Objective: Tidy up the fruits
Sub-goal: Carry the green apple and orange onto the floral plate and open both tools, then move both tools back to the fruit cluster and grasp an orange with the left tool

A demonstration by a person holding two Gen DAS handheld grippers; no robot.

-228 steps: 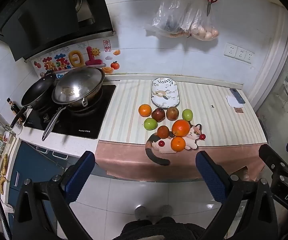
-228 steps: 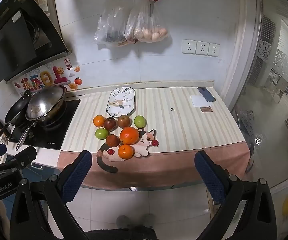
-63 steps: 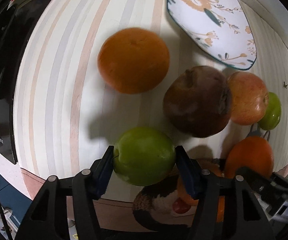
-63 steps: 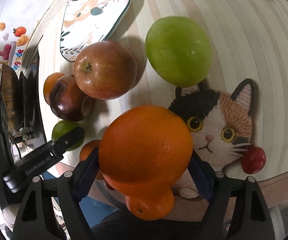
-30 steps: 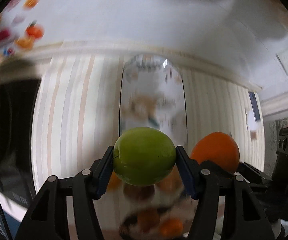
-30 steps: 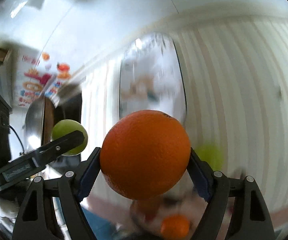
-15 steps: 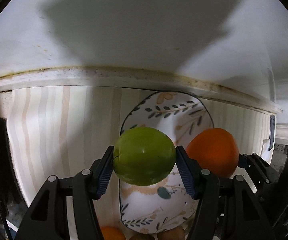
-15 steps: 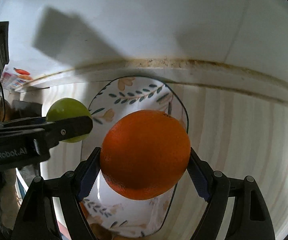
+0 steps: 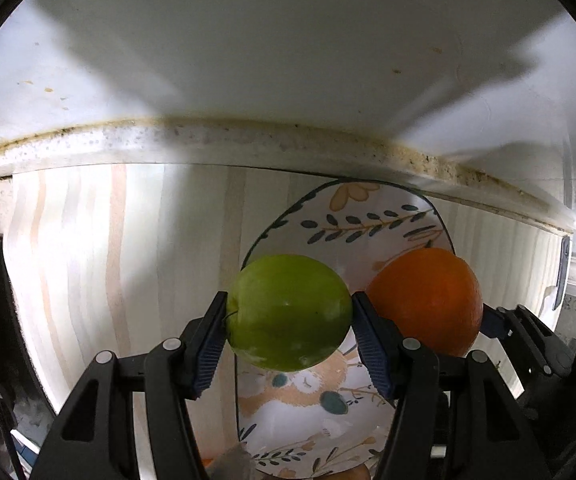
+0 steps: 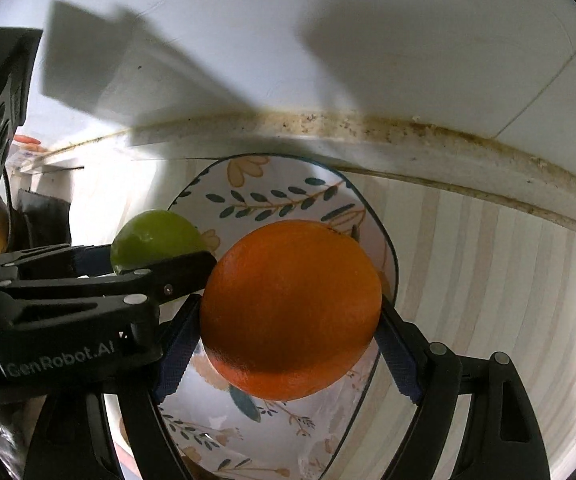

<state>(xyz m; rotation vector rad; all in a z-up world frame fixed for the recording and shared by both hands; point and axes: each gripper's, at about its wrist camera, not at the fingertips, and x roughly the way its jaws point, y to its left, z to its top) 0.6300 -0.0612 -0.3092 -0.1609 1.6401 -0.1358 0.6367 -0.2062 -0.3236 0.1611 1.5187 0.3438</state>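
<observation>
Fruit is held in both grippers over the plate at the back of the counter. A green apple is clamped between the blue pads of the left gripper, jaws at a middling width set by the fruit. An orange sits between the pads of the right gripper, whose jaws are opening; the pads can still be seen against its sides, though whether its weight has already been taken by the plate cannot be told from this angle.

Both fruits are carried side by side above the far end of the patterned plate, the apple toward its left rim and partly over the striped counter mat, the orange nearer the middle. The two grippers are crowded together, one finger of the left passing just beside the orange.

For the release to go well, each fruit should be lowered until it rests on the plate before the jaws are fully spread, since round fruit is likely to roll if dropped. The apple would be better shifted inward off the rim first. The grippers should then be lifted straight up, so that neither fruit is nudged by the neighbouring fingers. Beyond the plate, the tiled wall and its stained seam are seen.
</observation>
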